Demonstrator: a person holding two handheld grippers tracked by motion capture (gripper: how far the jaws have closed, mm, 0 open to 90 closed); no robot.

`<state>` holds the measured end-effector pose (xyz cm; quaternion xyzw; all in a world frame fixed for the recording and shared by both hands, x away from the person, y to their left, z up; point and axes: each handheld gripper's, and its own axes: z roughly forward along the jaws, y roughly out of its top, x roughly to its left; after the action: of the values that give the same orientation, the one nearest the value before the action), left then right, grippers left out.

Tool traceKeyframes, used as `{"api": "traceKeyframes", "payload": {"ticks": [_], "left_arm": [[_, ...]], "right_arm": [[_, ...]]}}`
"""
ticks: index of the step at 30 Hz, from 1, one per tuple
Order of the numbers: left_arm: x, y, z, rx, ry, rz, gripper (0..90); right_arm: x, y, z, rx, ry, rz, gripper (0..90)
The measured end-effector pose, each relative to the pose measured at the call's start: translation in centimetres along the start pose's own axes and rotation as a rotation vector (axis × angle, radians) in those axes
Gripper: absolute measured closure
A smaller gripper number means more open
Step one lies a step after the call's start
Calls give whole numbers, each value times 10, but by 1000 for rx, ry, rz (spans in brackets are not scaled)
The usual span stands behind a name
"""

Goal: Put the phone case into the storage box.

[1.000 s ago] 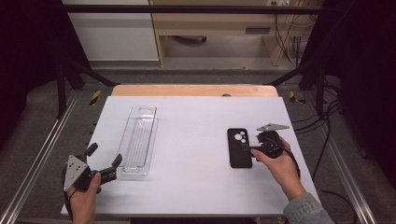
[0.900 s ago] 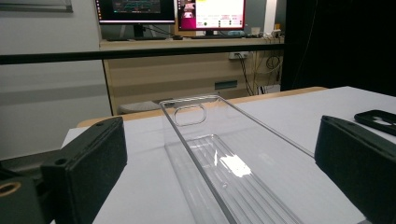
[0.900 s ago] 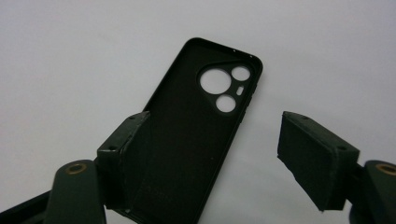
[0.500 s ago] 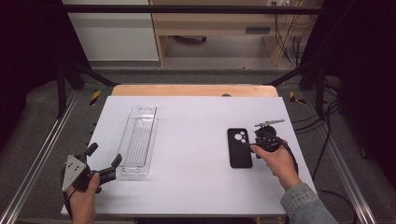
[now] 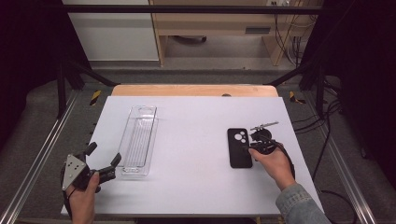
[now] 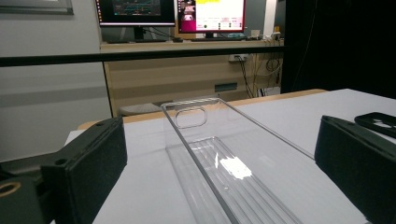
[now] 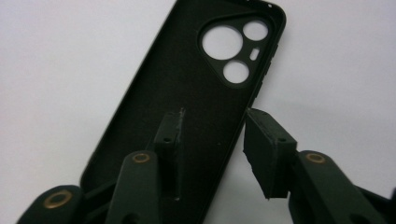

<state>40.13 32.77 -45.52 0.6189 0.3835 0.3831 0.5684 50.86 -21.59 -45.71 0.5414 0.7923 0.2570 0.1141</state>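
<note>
White desk (image 5: 196,186), right side: black phone case (image 5: 239,148) lying hollow-side up, light, thin, flexible; my right gripper (image 7: 212,128), jaws closing, straddles its long right edge—best hold; my left gripper (image 5: 103,157) gapes wide.

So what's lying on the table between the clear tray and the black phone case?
Nothing: in the high view, bare white table separates the clear tray from the phone case.

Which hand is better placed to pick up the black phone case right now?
Right. The right gripper already straddles one long edge of the phone case, its jaws just closing around it. The left gripper sits open, apart, by the clear tray.
</note>
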Motion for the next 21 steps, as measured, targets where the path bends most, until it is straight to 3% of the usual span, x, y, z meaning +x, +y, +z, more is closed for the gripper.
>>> {"api": "traceKeyframes", "payload": {"ticks": [9, 15, 21], "left_arm": [[4, -1, -4, 1, 15, 1, 18], [5, -2, -4, 8, 24, 7, 17], [2, -1, -2, 14, 17, 15, 16]], "right_arm": [[-4, 1, 8, 47, -10, 41, 670], [-9, 3, 7, 41, -8, 81, 693], [-10, 2, 7, 50, -6, 80, 708]]}}
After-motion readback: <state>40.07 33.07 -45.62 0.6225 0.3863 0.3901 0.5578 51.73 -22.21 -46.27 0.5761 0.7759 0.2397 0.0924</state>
